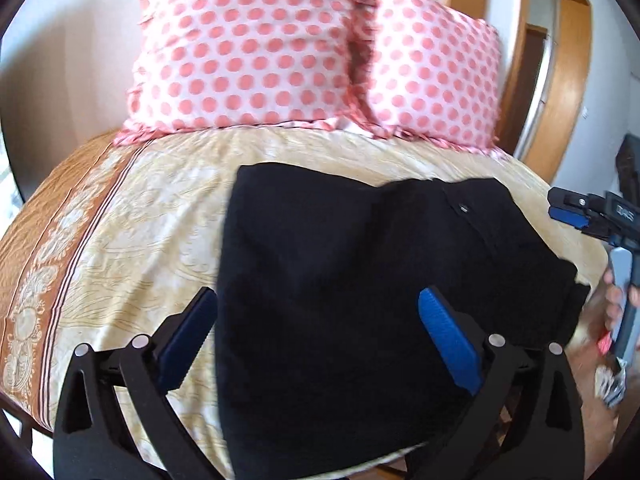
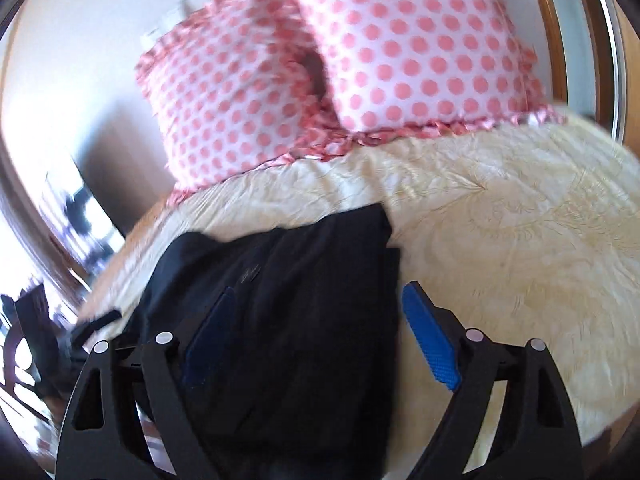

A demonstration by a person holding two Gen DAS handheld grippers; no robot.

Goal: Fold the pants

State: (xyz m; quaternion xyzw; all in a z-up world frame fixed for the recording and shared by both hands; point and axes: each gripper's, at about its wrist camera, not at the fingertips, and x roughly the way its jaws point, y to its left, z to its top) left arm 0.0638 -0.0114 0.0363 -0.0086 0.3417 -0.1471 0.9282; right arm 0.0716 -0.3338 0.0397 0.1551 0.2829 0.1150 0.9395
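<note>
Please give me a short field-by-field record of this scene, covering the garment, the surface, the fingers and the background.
garment: black pants, lying folded on the bed
surface: cream patterned bedspread
left gripper: fingers open, nothing held
right gripper: fingers open, nothing held
background: two pink polka-dot pillows at the head of the bed

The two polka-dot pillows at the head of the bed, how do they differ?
In the left wrist view, the left pillow looks larger and faces the camera; the right pillow looks smaller and is angled away. The left pillow's edge overlaps the right pillow's. Both share pink dots on white with ruffled pink trim, resting on the cream bedspread.
</note>
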